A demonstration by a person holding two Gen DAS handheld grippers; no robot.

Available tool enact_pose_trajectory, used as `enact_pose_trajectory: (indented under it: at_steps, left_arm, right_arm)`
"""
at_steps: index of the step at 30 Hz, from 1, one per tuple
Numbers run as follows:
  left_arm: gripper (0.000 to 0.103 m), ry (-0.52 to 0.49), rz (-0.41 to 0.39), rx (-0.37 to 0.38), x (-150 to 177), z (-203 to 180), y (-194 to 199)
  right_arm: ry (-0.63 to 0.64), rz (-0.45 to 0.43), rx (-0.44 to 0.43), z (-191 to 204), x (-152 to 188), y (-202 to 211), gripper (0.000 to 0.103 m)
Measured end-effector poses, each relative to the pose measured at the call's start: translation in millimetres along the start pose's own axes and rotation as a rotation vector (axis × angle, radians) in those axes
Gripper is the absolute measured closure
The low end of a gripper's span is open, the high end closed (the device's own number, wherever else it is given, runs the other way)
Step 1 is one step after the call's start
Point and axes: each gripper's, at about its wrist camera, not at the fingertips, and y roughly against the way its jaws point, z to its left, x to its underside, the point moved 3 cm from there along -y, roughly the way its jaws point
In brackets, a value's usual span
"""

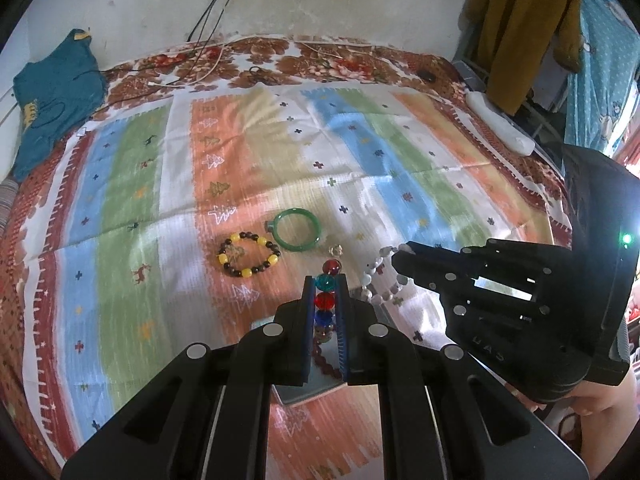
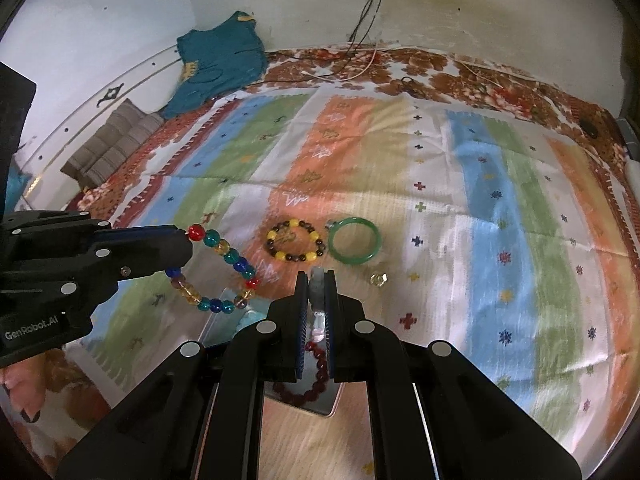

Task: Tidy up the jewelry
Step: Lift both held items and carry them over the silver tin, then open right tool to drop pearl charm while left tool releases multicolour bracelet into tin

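Nearest, a shallow metal tray (image 2: 224, 312) lies on the striped cloth (image 2: 440, 208) with a dark red bead bracelet (image 2: 308, 390) already in it, so it looks like the collecting place. Above it, the left gripper (image 1: 326, 280) is closed narrow on a multicoloured glass-bead bracelet (image 2: 224, 268), which hangs in a loop over the tray's left side, probably ready to drop. Beside it on the right, the right gripper (image 2: 316, 276) pinches a pale, whitish bead bracelet (image 1: 376, 284), lifted likewise. Farther off, untouched on the cloth, lie a small clear trinket (image 2: 378, 279), a yellow-and-brown bead bracelet (image 2: 294, 242) and a green bangle (image 2: 354, 242), side by side.
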Motion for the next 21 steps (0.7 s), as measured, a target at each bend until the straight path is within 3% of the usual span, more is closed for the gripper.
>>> enact_pose_trajectory:
  at_steps: [15,21]
  left_arm:
    - [0.094,0.005,-0.008,0.001,21,-9,10]
    - [0.088,0.021,0.008,-0.107,21,2,5]
  right_arm:
    - [0.004,0.012,-0.002,5,15,6,0.094]
    - [-0.015,0.046,0.09,-9,18,-3,0.093]
